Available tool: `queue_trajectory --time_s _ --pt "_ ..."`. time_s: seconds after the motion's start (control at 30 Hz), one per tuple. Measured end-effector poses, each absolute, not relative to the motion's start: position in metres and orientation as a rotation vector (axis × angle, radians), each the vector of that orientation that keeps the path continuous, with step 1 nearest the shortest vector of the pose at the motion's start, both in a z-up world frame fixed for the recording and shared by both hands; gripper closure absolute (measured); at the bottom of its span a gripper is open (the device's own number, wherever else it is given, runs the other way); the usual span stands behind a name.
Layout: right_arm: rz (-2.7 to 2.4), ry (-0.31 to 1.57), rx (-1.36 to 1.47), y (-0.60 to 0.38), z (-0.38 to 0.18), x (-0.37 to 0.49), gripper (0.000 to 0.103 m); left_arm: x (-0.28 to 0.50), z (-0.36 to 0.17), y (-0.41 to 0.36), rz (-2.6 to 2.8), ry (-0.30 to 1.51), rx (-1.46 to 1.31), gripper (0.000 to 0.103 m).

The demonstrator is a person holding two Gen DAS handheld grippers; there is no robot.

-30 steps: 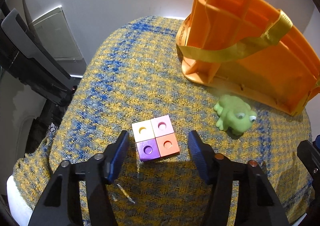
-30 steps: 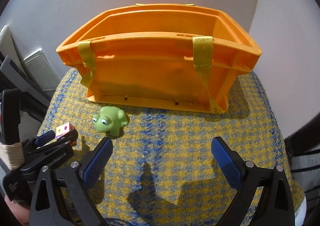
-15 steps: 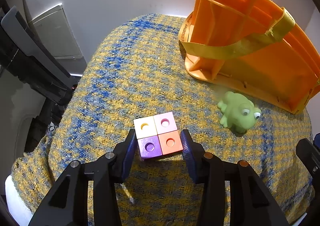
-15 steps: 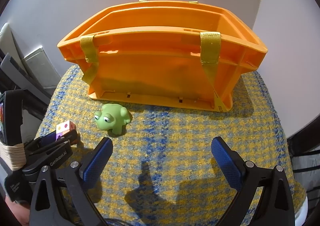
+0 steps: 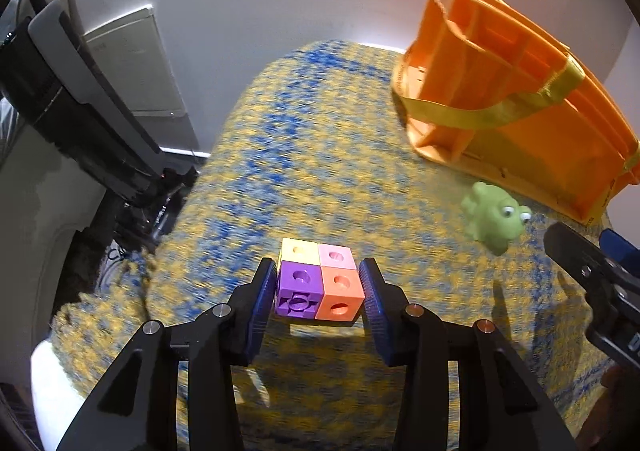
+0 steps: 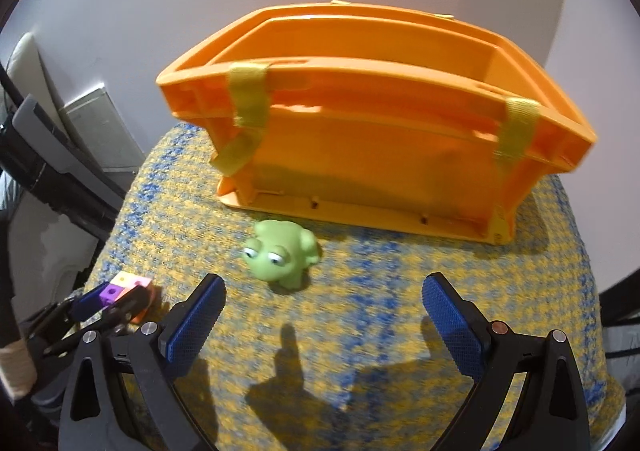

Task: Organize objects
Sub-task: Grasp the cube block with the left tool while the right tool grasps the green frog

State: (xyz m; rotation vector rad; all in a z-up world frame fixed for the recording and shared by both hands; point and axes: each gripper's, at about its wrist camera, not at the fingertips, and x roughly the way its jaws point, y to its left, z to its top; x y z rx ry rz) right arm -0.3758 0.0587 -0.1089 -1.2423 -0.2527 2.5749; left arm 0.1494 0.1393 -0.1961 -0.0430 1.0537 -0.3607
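A cluster of four joined cubes (image 5: 320, 279), yellow, pink, purple and orange, sits between the blue pads of my left gripper (image 5: 318, 275), which is shut on it. The cluster looks slightly raised, with its shadow on the cloth below. A green toy frog (image 5: 494, 217) stands to its right, just in front of the orange basket (image 5: 520, 111). In the right wrist view my right gripper (image 6: 323, 287) is open and empty, a short way in front of the frog (image 6: 280, 251). The basket (image 6: 380, 155) stands behind it. The left gripper (image 6: 108, 297) holds the cubes (image 6: 128, 285) at the lower left.
A yellow and blue woven cloth (image 5: 320, 155) covers the rounded table, which drops away on the left and in front. Black equipment (image 5: 80, 123) and a grey wall panel (image 5: 132, 63) stand at the left. A white wall rises behind the basket. The right gripper's arm (image 5: 592, 263) enters at the right edge.
The left jaws closed from wide apart onto the cube cluster and it has come up a little. The right gripper moved closer to the frog, still open.
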Motion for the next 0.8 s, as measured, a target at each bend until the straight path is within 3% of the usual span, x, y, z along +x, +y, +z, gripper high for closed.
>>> queue_trajectory --time_s 0.1,0.57,0.8 --pt "2.574 -0.254 -1.245 0.051 -0.115 -0.383 0.006 0.152 -0.195 0.150 -0.346 1.035 -0.049 0.061" --pt "2.491 -0.217 -1.311 0.043 -0.143 -0.416 0.037 0.154 -0.200 0.159 -0.381 1.042 -0.088 0.061" --pt "2.449 -0.161 -1.386 0.048 -0.157 -0.424 0.061 0.155 -0.202 0.160 -0.396 1.051 -0.104 0.061"
